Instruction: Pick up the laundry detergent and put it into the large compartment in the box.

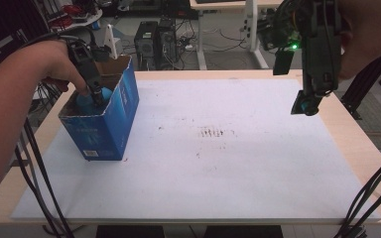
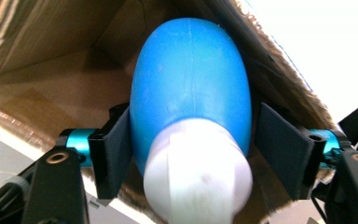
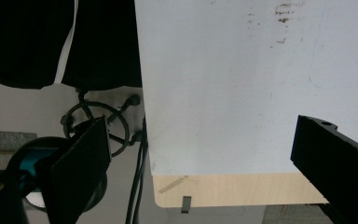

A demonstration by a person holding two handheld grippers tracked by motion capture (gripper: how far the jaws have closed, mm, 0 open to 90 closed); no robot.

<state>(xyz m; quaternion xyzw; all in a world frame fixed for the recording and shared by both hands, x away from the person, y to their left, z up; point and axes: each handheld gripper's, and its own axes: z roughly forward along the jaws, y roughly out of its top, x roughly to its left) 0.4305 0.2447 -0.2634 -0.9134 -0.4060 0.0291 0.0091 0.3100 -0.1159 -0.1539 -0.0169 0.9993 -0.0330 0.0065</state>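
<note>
Blue and smooth, an egg-shaped bottle (image 2: 191,88) with a white cap end sits between the fingers of the left gripper (image 2: 193,154) inside the open cardboard box (image 1: 106,119). In the left gripper view the left finger lies along the bottle's side, while a thin dark gap shows by the right finger (image 2: 282,149), so the fingers stand a little apart around the bottle rather than clamped on it; whether the left pad presses on it I cannot tell. The bottle's round end points deeper into the box, its white end toward the camera, with brown cardboard walls on either side.

From the high view, the person's left forearm comes in from the lower left and slants up to the box, wrist bent so that the left gripper (image 1: 95,91) points down into the box's open top. The box stands at the left part of the white surface (image 1: 238,163), near its far edge.

Over to the right, the right hand holds the right gripper (image 1: 305,106) raised above the surface's far right corner, pointing downward. Seen from the right gripper view, its fingers (image 3: 81,168) stand wide apart with nothing between them, above the surface's edge and the floor beyond.
</note>
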